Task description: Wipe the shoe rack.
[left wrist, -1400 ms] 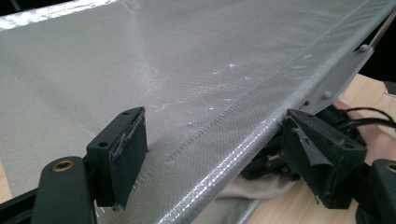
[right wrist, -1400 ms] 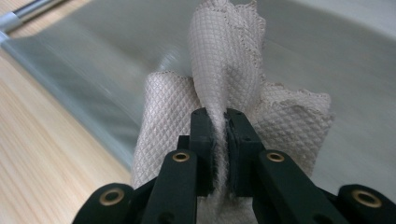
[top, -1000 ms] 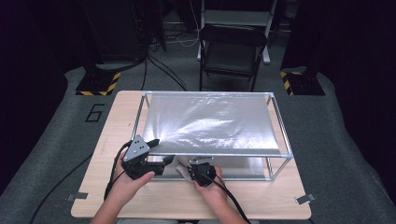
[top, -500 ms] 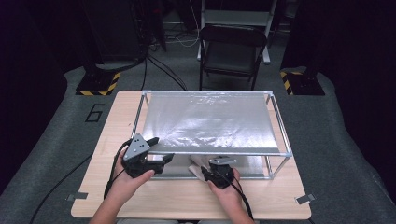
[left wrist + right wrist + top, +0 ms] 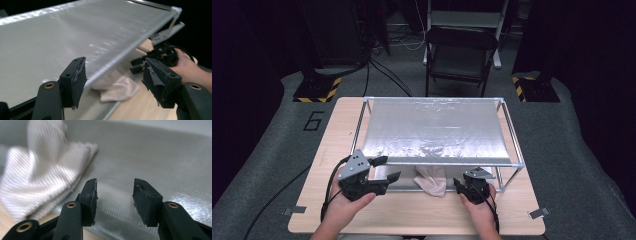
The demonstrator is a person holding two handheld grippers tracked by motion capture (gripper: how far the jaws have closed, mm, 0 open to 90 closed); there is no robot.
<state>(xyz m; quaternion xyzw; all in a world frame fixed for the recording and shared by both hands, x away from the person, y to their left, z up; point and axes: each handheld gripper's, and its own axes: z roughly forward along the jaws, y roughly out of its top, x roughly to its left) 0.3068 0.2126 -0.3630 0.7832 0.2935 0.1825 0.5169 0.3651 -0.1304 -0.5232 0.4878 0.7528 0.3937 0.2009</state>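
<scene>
A crumpled pale cloth point(image 5: 431, 181) lies on the table under the front rail of a metal frame point(image 5: 510, 161). The frame carries a silvery sheet point(image 5: 432, 132). My right gripper point(image 5: 458, 185) is just right of the cloth and apart from it. Its jaws have just been opening, and nothing is between them point(image 5: 115, 182). The cloth point(image 5: 42, 177) sits left of them. My left gripper point(image 5: 387, 168) is at the frame's front left. Its jaws point(image 5: 113, 62) have just been closing but stand open. The sheet's front edge point(image 5: 120, 53) runs beyond them, untouched.
The wooden table point(image 5: 412, 215) has a free strip in front of the frame. A second silvery layer point(image 5: 162, 157) lies low under the frame. A folding chair point(image 5: 462, 55) and yellow-black stand bases point(image 5: 314, 90) are on the floor behind the table.
The right gripper has let go of the cloth and slid right, away from it. The cloth stays under the front rail. The left gripper's jaws have narrowed a little.
</scene>
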